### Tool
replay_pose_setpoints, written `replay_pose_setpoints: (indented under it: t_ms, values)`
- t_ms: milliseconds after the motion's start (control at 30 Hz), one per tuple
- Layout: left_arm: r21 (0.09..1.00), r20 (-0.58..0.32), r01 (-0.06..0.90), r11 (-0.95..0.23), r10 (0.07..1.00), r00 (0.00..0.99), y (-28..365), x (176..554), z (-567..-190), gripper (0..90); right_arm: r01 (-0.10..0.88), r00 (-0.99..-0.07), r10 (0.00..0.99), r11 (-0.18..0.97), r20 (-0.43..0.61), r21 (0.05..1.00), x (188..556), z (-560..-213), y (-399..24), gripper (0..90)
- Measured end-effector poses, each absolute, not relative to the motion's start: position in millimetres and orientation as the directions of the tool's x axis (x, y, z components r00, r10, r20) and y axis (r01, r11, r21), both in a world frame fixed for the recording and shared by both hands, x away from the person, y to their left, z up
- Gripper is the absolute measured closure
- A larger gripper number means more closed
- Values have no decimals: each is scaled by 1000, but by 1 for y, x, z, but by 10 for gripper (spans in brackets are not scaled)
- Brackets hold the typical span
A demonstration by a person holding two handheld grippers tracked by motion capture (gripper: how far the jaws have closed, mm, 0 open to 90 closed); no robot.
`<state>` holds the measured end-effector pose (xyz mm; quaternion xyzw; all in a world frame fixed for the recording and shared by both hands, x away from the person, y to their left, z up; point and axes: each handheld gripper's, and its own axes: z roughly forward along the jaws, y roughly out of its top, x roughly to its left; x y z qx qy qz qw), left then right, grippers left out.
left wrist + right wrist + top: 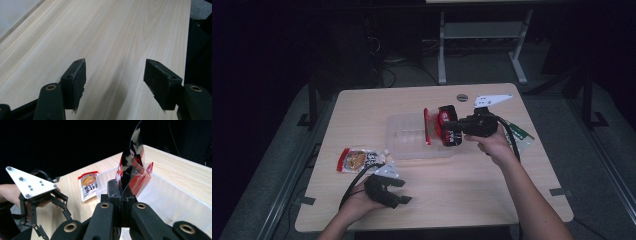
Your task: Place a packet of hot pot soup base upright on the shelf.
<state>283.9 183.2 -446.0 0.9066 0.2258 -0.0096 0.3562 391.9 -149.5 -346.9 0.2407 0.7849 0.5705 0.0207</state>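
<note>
My right gripper [451,131] is shut on a glossy red and black snack packet [444,120], held upright over the right end of a clear plastic tub [404,142]. In the right gripper view the packet [132,162] rises from between the closed jaws [122,193], with the tub [180,202] beneath and beyond it. A thin red edge [427,126] stands upright in the tub just left of the packet. My left gripper [398,192] rests open near the table's front edge. Its view shows wide-apart jaws [115,80] over bare wood.
A red-rimmed snack packet [357,160] lies flat on the table left of the tub, also in the right gripper view [88,185]. A green packet [521,137] lies at the right edge behind my right forearm. Bare wood stretches across the front of the table [472,195].
</note>
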Motion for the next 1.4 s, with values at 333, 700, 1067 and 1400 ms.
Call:
replay_pose_setpoints:
  t_ms: [333, 700, 1067, 1400]
  values:
    - [637, -195, 434, -637, 412, 890, 183, 284, -448, 341, 384, -866, 429, 242, 257, 891, 396, -360, -155, 900]
    - [629, -195, 432, -646, 407, 892, 183, 284, -450, 341, 395, -862, 430, 235, 270, 888, 397, -367, -153, 900]
    - [624, -193, 431, -652, 405, 893, 182, 285, -450, 341, 391, -862, 431, 231, 267, 891, 397, -369, -147, 900]
    - [625, -195, 429, -652, 402, 895, 182, 285, -450, 341, 395, -858, 442, 237, 263, 888, 398, -373, -141, 900]
